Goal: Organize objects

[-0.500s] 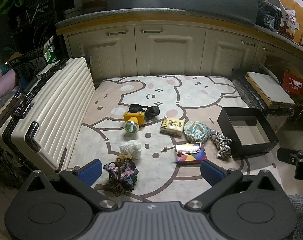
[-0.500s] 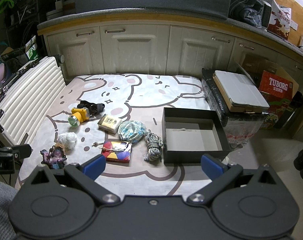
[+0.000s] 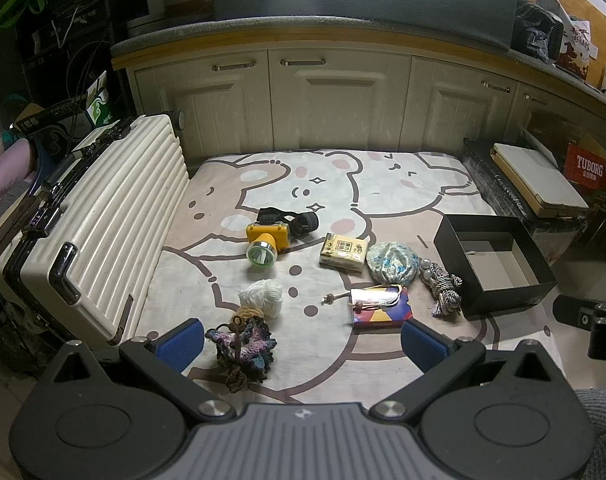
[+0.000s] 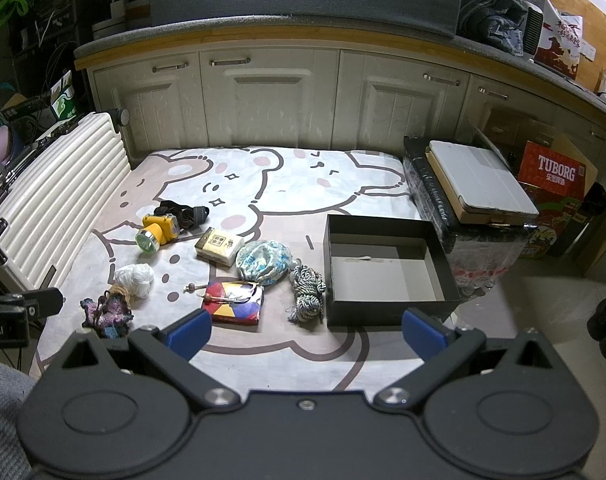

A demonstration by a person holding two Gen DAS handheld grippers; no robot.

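On a bear-print mat [image 3: 343, 176] lie a yellow headlamp [image 3: 267, 242], a yellow tissue pack [image 3: 343, 251], a blue patterned pouch [image 3: 393, 262], a white yarn ball [image 3: 262, 296], a crocheted purple piece [image 3: 243, 346], a colourful wallet [image 3: 381, 309] and a coiled rope [image 3: 443, 286]. An empty black box [image 4: 387, 270] sits at the mat's right. My left gripper [image 3: 301, 344] hovers open above the near edge, nothing between its blue pads. My right gripper [image 4: 307, 334] is also open and holds nothing, in front of the wallet [image 4: 235, 304] and the rope [image 4: 306, 294].
A cream ribbed suitcase [image 3: 103, 224] lies along the mat's left side. Cream cabinets [image 3: 339, 100] close off the back. A black wrapped crate [image 4: 435, 204] with a tablet on top and a red Tuborg carton [image 4: 555, 172] stand at the right.
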